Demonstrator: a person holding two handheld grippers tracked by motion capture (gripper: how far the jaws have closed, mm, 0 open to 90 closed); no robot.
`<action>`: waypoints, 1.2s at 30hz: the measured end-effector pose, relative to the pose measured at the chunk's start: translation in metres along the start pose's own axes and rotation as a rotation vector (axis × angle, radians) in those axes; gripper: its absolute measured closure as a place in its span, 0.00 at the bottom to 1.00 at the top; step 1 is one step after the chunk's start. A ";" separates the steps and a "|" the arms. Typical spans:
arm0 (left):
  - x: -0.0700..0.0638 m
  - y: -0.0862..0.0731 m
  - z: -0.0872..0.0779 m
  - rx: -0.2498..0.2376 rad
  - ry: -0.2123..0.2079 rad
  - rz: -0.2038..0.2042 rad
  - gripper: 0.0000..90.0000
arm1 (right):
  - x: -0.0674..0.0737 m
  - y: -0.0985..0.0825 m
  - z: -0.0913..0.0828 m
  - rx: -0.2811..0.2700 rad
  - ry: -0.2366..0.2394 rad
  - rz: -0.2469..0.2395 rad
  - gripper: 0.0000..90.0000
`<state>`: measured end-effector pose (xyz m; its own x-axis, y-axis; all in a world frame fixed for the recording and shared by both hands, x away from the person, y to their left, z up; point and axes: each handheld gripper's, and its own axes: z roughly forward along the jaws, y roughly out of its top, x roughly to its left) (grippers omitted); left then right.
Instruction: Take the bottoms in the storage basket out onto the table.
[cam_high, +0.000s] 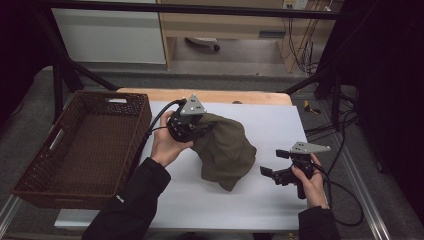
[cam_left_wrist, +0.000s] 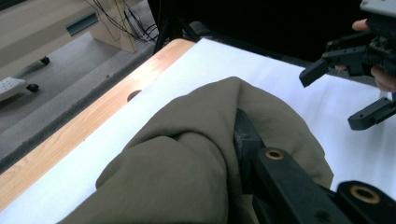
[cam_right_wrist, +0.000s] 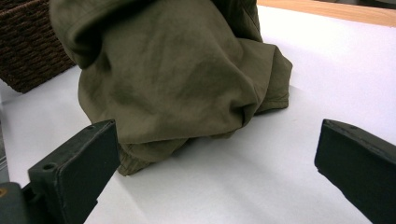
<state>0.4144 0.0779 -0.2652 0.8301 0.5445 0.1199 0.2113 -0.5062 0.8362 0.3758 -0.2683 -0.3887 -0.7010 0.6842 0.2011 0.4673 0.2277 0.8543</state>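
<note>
Olive cloth (cam_high: 225, 150) hangs bunched from my left claw (cam_high: 192, 125), clamped on its top fold, right of the wicker basket (cam_high: 80, 150); my right claw (cam_high: 272, 172) waits wide open, empty, should pinch the lower hem cleanly

No text, label, brand, number or sign can be read anywhere.

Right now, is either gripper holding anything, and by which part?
The left gripper is shut on the olive cloth, pinching a bunched fold at its top. The right gripper is open, holding nothing.
</note>
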 end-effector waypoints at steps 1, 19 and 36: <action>0.000 -0.002 0.001 0.003 -0.002 0.000 0.94 | 0.000 0.000 0.000 0.000 0.000 0.000 0.01; -0.002 -0.033 0.012 0.059 -0.007 -0.022 0.90 | 0.000 0.000 0.001 0.002 0.000 0.001 0.01; 0.010 -0.043 -0.015 0.109 0.054 -0.048 0.44 | 0.000 0.000 0.002 0.011 -0.001 -0.001 0.01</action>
<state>0.4060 0.1159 -0.2919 0.7893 0.6037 0.1121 0.3078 -0.5469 0.7786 0.3764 -0.2670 -0.3900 -0.7008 0.6847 0.2002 0.4727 0.2354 0.8492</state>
